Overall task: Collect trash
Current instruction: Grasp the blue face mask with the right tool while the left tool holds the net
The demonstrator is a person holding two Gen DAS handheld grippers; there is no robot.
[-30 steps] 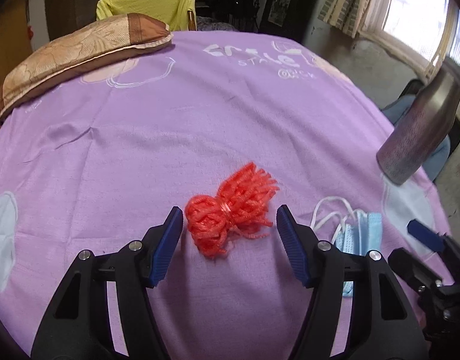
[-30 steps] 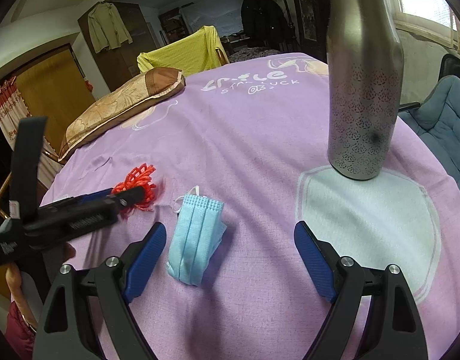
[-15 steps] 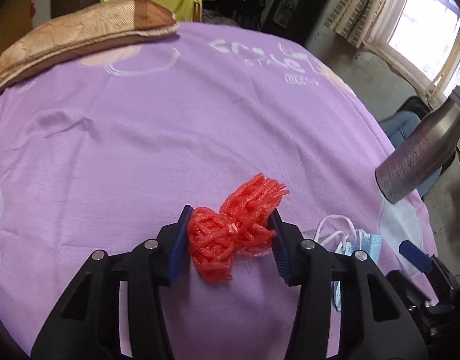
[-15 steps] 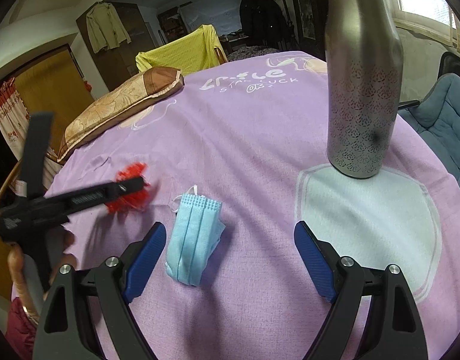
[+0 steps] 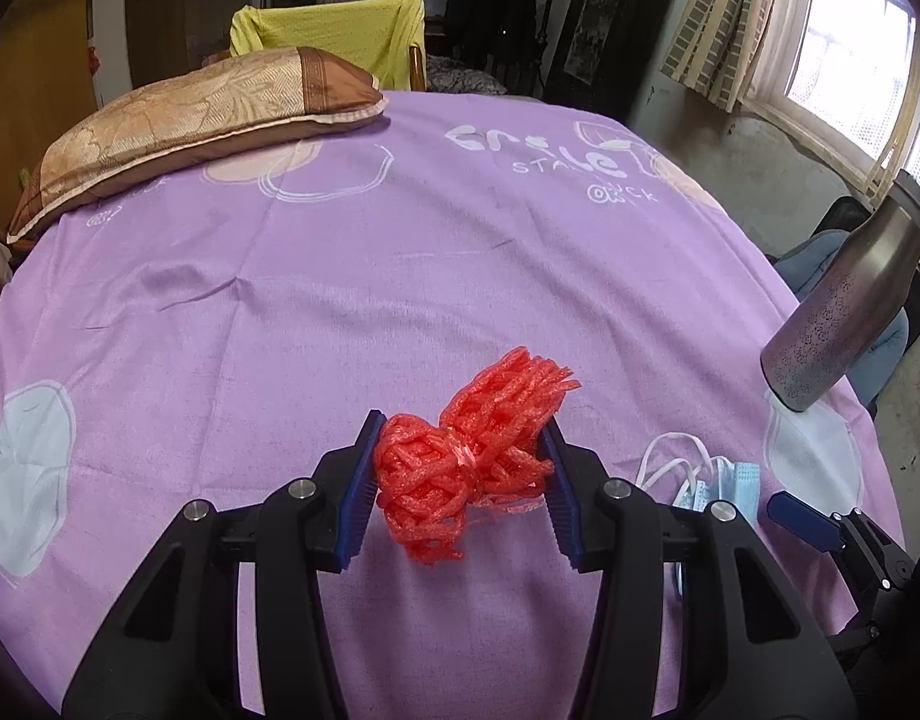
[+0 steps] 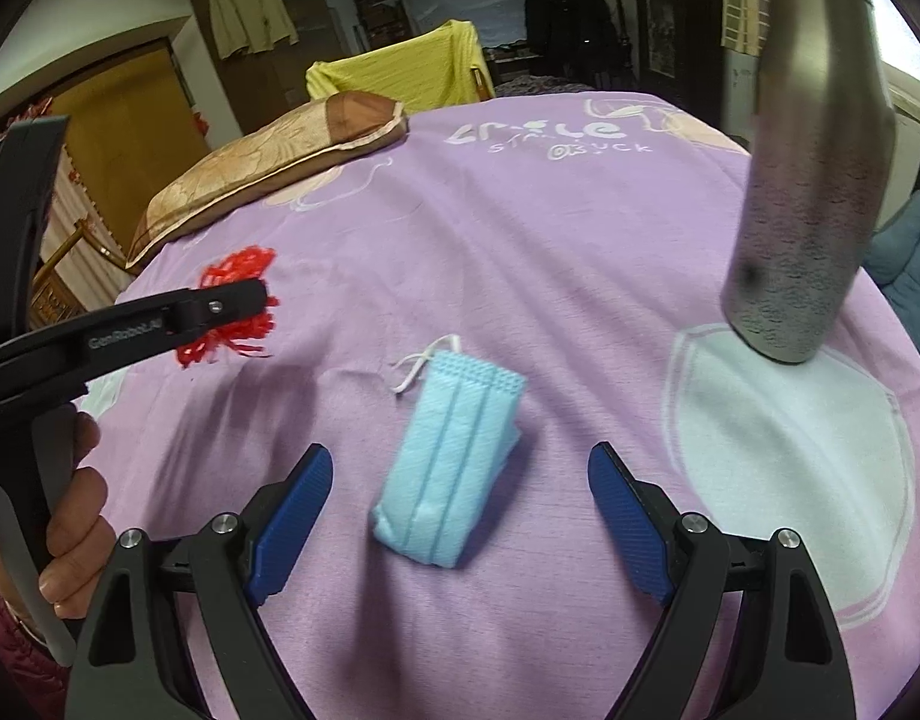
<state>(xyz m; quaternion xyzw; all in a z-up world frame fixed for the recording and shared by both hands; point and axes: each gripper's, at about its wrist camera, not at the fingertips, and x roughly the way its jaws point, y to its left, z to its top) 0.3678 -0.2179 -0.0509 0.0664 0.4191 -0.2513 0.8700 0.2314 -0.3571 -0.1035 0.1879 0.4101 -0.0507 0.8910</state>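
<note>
A red foam net bundle [image 5: 466, 456] is clamped between the blue pads of my left gripper [image 5: 460, 480], lifted a little above the purple bedsheet [image 5: 352, 276]. In the right wrist view the bundle [image 6: 238, 300] shows at the left, partly hidden by the left gripper. A folded blue face mask [image 6: 454, 450] with white ear loops lies on the sheet. My right gripper [image 6: 460, 516] is open, its blue pads on either side of the mask's near end, not touching it. The mask also shows in the left wrist view [image 5: 718, 480].
A tall metal bottle [image 6: 814, 192] stands on the sheet at the right, near the bed's edge. A brown and gold pillow [image 5: 190, 126] lies at the far left. A yellow-draped chair [image 5: 334, 36] stands behind the bed.
My left gripper closed on the red net bundle and raised it off the sheet. My right gripper moved forward, so the mask now lies between its pads.
</note>
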